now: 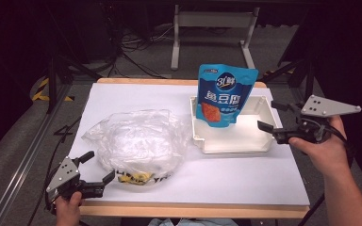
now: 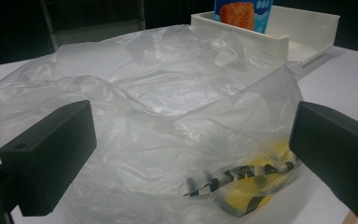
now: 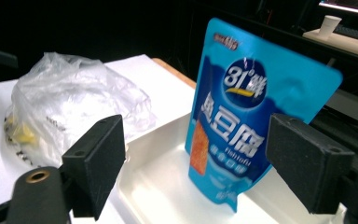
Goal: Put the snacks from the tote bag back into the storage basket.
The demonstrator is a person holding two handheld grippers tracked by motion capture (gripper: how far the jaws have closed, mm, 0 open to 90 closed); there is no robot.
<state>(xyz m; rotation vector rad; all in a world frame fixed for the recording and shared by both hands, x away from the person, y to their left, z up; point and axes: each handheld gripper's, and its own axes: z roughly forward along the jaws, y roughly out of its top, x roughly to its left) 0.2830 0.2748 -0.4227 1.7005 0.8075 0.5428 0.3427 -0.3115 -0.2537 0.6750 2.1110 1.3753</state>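
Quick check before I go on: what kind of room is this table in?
Probably a lab or recording workspace: dark surroundings, loose cables on the floor, a white equipment frame behind the paper-covered table, and hazard-striped stand feet.

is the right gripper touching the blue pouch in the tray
Apart. The high view shows the right gripper at the white tray's right edge, jaws open, with bare tray floor between it and the blue pouch.

A white-topped table [image 1: 245,179] carries a crumpled plastic bag [image 1: 136,141] and white tray [image 1: 231,143].
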